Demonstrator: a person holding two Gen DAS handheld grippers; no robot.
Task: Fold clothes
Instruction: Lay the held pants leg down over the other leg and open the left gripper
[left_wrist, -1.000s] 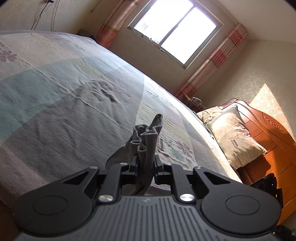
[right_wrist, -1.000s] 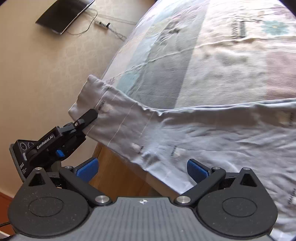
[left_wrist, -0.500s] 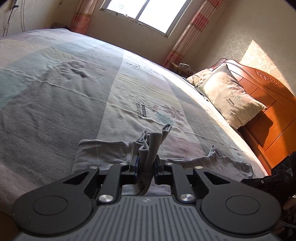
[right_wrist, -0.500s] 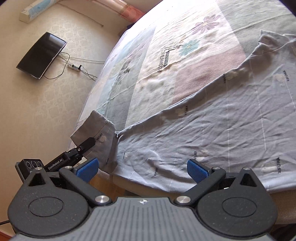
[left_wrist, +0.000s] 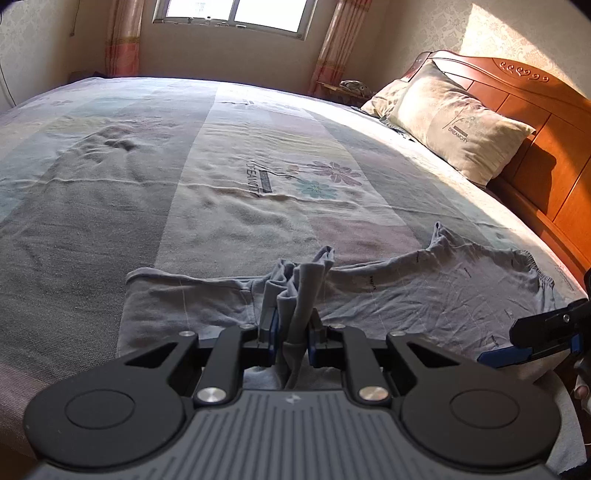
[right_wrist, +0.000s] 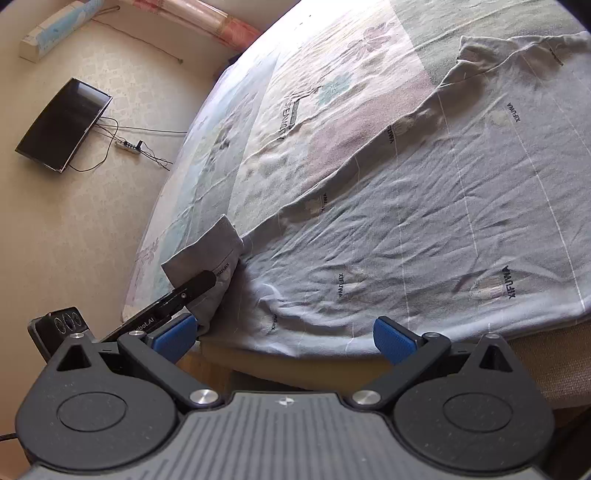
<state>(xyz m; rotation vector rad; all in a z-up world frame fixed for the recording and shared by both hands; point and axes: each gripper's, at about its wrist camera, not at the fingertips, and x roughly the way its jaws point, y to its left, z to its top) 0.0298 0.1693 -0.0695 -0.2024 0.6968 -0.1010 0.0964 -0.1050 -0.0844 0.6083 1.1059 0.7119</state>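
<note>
A: Where's the shirt (left_wrist: 424, 295)?
B: Spread along the near edge of the bed (left_wrist: 184, 166), long axis running left to right across the left wrist view. One bunched end is clamped in the left claw (left_wrist: 291, 328), jaws together on the cloth. The rest lies to its right, reaching toward the pillow (left_wrist: 454, 125).
A: And the right claw (right_wrist: 284, 336)?
B: Jaws wide apart, nothing between them — it hangs just off the bed edge with the shirt body straight ahead of it. It's the nearer one to the free hem, so my guess is the next grab falls to it.
A: What differs from a second ago?
B: The cloth hung off the bed edge, pulled taut from the left claw; now it lies flat on the bed. Both claws have swung round — the left view has levelled out.
</note>
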